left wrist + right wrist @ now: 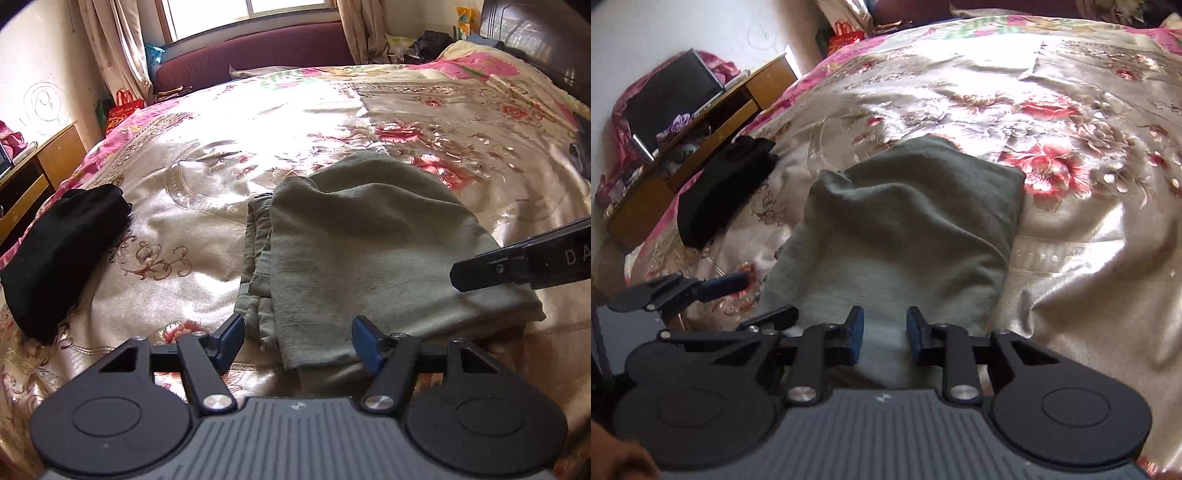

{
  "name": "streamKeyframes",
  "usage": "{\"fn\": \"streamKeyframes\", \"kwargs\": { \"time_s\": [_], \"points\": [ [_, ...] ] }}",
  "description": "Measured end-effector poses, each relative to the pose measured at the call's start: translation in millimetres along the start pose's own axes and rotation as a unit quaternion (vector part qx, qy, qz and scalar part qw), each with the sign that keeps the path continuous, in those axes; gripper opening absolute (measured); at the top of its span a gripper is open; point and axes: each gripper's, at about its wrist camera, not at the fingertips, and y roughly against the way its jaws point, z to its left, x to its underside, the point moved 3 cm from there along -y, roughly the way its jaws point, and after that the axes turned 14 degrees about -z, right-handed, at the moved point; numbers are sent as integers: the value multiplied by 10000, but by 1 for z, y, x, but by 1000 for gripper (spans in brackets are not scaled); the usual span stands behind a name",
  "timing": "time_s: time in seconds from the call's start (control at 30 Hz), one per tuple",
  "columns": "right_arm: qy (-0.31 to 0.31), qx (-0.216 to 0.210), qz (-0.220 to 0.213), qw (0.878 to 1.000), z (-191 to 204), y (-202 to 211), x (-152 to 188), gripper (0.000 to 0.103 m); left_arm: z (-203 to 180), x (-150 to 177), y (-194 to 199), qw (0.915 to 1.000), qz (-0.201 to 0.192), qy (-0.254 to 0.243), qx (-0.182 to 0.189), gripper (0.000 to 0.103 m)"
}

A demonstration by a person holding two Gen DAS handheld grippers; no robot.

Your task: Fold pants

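**Folded Green Pants Rest on the Floral Bedspread, Both Grippers Empty Above Them**

While the sunlight glares off the satin, the green pants (376,251) lie folded into a compact stack in the middle of the floral bedspread (207,162), stacked layers showing along their left edge. Left gripper (299,341) hovers over the near hem, jaws spread wide, blue pads straddling the cloth's front edge without pinching it. Nothing held there! Over on the right side of the left wrist view, the right gripper (491,269) pokes in, a black finger above the pants' right portion.

Switch to the right wrist view: the right gripper (884,338) shows its blue pads at a narrow gap, pale green fabric visible between them below, but the pads aren't pressing on anything. The left gripper (701,291) sits off to the left of the pants (908,221) there.

A black garment (62,254) lies bundled well apart to the left, near the bed's edge, with a wooden cabinet (701,147) beyond.
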Motion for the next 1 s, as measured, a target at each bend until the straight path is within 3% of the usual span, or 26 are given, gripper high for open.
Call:
{"fn": "streamKeyframes", "kwargs": {
  "time_s": [0.13, 0.33, 1.0],
  "points": [
    [-248, 168, -363, 9989, 9, 14, 7, 41, -7, -7, 4, 9999, 56, 135, -89, 85],
    [-289, 275, -510, 9979, 15, 27, 22, 42, -23, -2, 9, 9992, 117, -105, -376, 92],
    [-439, 552, -480, 9964, 8, 41, 46, 49, -32, 11, 16, 9990, 214, -44, -386, 98]
  ]
}}
